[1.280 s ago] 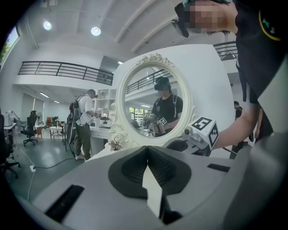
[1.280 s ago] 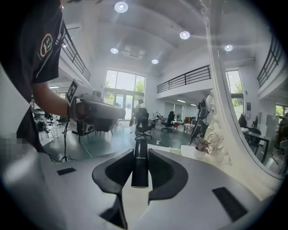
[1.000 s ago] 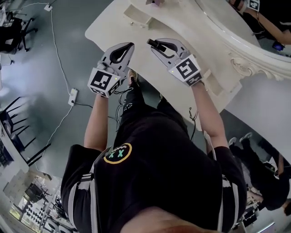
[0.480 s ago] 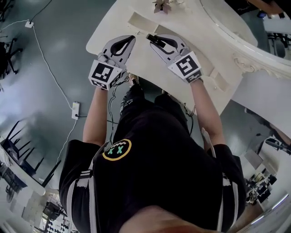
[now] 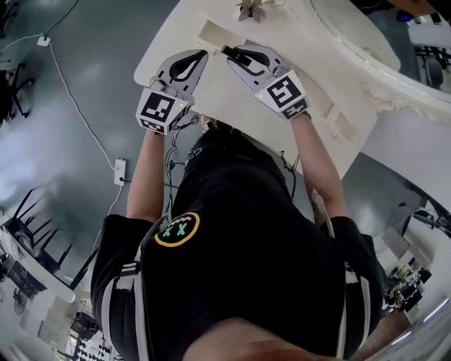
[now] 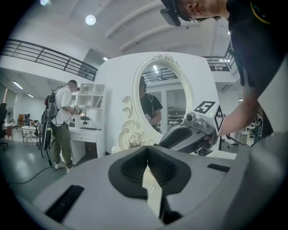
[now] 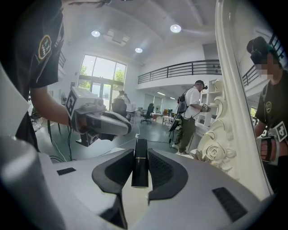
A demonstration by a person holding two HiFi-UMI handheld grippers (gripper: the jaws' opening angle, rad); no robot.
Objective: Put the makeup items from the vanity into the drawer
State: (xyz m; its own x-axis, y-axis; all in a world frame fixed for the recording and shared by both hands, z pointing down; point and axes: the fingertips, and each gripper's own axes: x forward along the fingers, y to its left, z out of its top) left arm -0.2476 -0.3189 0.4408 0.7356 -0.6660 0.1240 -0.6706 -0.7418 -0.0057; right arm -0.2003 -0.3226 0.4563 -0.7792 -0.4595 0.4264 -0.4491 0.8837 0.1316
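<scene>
My right gripper [image 5: 230, 51] is shut on a slim black makeup tube [image 5: 233, 52] and holds it over the cream vanity top [image 5: 232, 99]. In the right gripper view the tube [image 7: 140, 162] stands lengthwise between the ribbed pads, its far end poking past them. Just left of it, my left gripper [image 5: 201, 55] hovers shut with nothing in it; in the left gripper view its jaws [image 6: 146, 152] meet at the tips. An open cream drawer [image 5: 213, 32] lies just beyond both grippers.
The carved oval mirror frame [image 5: 380, 74] runs along the vanity's right side, with a rose carving [image 7: 216, 148]. A small brownish ornament-like thing [image 5: 248, 8] sits at the far end. A person [image 7: 189, 114] stands in the background. Cables and a power strip [image 5: 119, 171] lie on the floor.
Both grippers have moved a little farther along the vanity toward the open drawer. The right gripper has kept the black tube; the left stays shut and empty.
</scene>
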